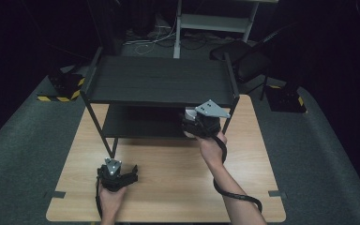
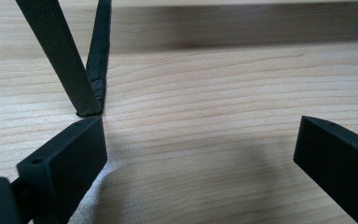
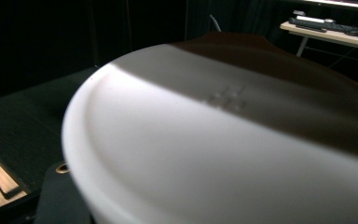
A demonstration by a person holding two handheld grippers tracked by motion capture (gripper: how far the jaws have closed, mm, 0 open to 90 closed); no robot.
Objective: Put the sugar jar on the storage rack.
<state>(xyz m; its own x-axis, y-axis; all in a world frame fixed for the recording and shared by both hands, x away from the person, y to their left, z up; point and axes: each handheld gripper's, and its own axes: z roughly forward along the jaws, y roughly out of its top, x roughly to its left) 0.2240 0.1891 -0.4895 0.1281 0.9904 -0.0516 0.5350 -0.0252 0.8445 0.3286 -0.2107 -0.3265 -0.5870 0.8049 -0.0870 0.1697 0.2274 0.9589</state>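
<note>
My right gripper (image 1: 191,123) reaches in under the top board of a black two-tier rack (image 1: 159,79), at the right end of its lower shelf (image 1: 136,123). In the right gripper view a white plate (image 3: 205,154) sits tilted and very close above the dark shelf, with one black finger (image 3: 59,199) at its lower left edge; the gripper is shut on the plate. My left gripper (image 1: 132,172) rests low over the wooden table (image 1: 178,187) near the front left. Its jaws (image 2: 198,135) stand wide apart with bare wood between them, just short of the rack's front left leg (image 2: 65,60).
The rack takes up the far half of the table. Behind it stand a dark chair (image 1: 248,58) and a white desk frame (image 1: 215,21). Yellow-and-black striped bases (image 1: 61,89) (image 1: 286,98) sit on the grey floor at both sides.
</note>
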